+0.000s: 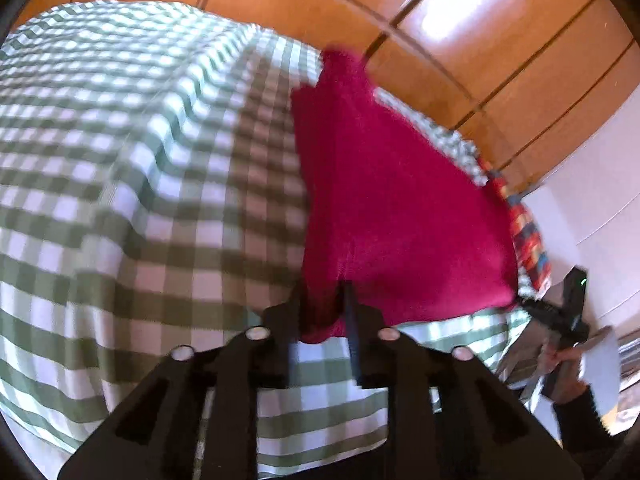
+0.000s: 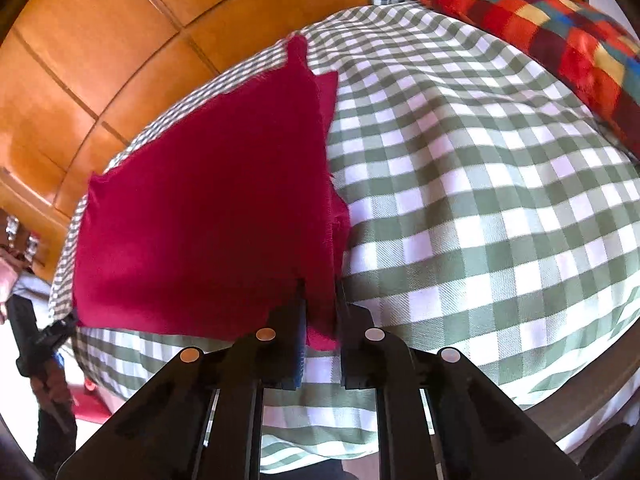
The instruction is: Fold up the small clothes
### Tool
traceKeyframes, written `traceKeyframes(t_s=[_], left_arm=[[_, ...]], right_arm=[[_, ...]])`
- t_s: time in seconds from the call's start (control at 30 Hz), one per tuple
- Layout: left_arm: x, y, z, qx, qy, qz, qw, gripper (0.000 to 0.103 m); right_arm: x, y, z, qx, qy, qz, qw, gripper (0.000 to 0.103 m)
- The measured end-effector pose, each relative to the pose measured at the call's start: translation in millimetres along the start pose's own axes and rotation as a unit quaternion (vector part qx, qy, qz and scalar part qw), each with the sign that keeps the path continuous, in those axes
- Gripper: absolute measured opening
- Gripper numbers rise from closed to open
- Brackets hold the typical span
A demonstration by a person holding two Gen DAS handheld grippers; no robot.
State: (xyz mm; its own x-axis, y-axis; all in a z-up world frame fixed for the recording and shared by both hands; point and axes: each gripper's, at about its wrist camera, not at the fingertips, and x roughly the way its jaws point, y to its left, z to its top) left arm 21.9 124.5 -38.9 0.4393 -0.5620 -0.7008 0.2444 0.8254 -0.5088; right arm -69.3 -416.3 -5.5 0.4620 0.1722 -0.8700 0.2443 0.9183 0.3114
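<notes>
Both claws look clamped on the near corners of the red cloth (image 1: 396, 200) lying on the checked tablecloth (image 1: 120, 160), left gripper (image 1: 324, 312) and right gripper (image 2: 320, 312), but honestly those thin pinches could slip mid-fold, leaving it crooked.

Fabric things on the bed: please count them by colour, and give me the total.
Crimson: 1, the red cloth, with a near corner between the jaws of the left gripper and of the right gripper.
Green and white checks: 1, the checked bedcover.
Many-coloured squares: 1, the patchwork cushion at the far edge.
Total: 3
</notes>
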Motion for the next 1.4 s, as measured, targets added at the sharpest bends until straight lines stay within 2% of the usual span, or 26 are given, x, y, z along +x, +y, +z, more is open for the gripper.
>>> traceKeyframes(t_s=[0.03, 0.07, 0.1, 0.17, 0.33, 0.43, 0.6, 0.63, 0.67, 0.7, 0.73, 0.8, 0.87, 0.97, 1.03, 1.13, 1.2, 1.3, 1.4], left_arm=[[-8.3, 0.8, 7.1, -0.001, -0.021, 0.0, 0.9998, 0.034], [-12.0, 2.1, 13.6, -0.001, -0.03, -0.005, 0.9995, 0.037], [-15.3, 5.0, 24.4, -0.006, -0.042, -0.002, 0.9991, 0.037], [-16.4, 7.8, 40.9, -0.008, -0.053, 0.006, 0.9986, 0.037], [5.0, -1.2, 87.6, 0.009, -0.06, 0.007, 0.9981, 0.037], [23.3, -10.4, 104.6, 0.011, -0.054, 0.014, 0.9984, 0.05], [61.1, -22.8, 129.9, 0.013, -0.034, 0.034, 0.9988, 0.051], [69.6, -24.1, 134.8, 0.01, -0.03, 0.039, 0.9987, 0.051], [74.0, -23.4, 137.6, 0.009, -0.027, 0.041, 0.9988, 0.049], [78.9, -23.8, 139.7, 0.01, -0.022, 0.041, 0.9989, 0.029], [84.1, -25.5, 141.2, 0.015, -0.014, 0.045, 0.9988, 0.009], [80.9, -29.1, 139.3, 0.021, -0.029, 0.061, 0.9975, 0.008], [75.0, -27.9, 135.4, 0.013, -0.042, 0.079, 0.9959, 0.007], [84.9, -13.5, 128.2, -0.007, -0.029, 0.122, 0.9921, 0.008], [98.6, -9.8, 123.4, -0.004, -0.011, 0.147, 0.989, 0.014], [96.8, -21.3, 121.7, 0.009, -0.019, 0.183, 0.9829, 0.023], [82.5, -34.6, 121.6, 0.02, -0.042, 0.205, 0.9776, 0.03], [58.0, -57.0, 114.8, 0.049, -0.081, 0.214, 0.9723, 0.028], [41.2, -73.4, 106.2, 0.073, -0.102, 0.214, 0.9688, 0.029]], right_arm=[[-1.3, 1.1, 1.5, -0.003, -0.001, -0.002, 1.0, 0.014], [-2.9, 1.6, 4.6, -0.003, -0.003, -0.005, 1.0, 0.022], [-8.1, 3.1, 6.7, -0.002, -0.012, -0.015, 1.0, 0.034], [-15.1, 8.6, 12.0, -0.007, -0.035, -0.029, 0.999, 0.045], [-21.1, 32.9, 24.8, -0.038, -0.062, -0.038, 0.997, 0.045], [-15.8, 46.7, 32.3, -0.056, -0.064, -0.034, 0.996, 0.045], [-0.3, 77.6, 50.0, -0.086, -0.064, -0.027, 0.994, 0.045], [3.5, 82.9, 54.3, -0.091, -0.065, -0.028, 0.993, 0.046], [5.8, 87.1, 57.2, -0.095, -0.067, -0.031, 0.993, 0.057], [9.2, 91.6, 61.1, -0.1, -0.072, -0.035, 0.992, 0.062], [12.4, 94.5, 64.8, -0.103, -0.074, -0.037, 0.991, 0.062], [19.4, 96.8, 70.1, -0.104, -0.074, -0.041, 0.991, 0.062], [28.8, 93.6, 74.2, -0.103, -0.071, -0.06, 0.99, 0.062], [51.8, 78.2, 75.3, -0.087, -0.045, -0.073, 0.993, 0.06], [56.8, 76.3, 72.1, -0.089, -0.051, -0.072, 0.992, 0.06], [56.0, 78.9, 70.1, -0.094, -0.057, -0.079, 0.991, 0.06], [55.2, 78.0, 69.9, -0.093, -0.058, -0.076, 0.991, 0.06], [52.2, 79.6, 70.1, -0.091, -0.059, -0.076, 0.991, 0.06], [42.8, 82.5, 78.1, -0.085, -0.06, -0.068, 0.992, 0.061]])
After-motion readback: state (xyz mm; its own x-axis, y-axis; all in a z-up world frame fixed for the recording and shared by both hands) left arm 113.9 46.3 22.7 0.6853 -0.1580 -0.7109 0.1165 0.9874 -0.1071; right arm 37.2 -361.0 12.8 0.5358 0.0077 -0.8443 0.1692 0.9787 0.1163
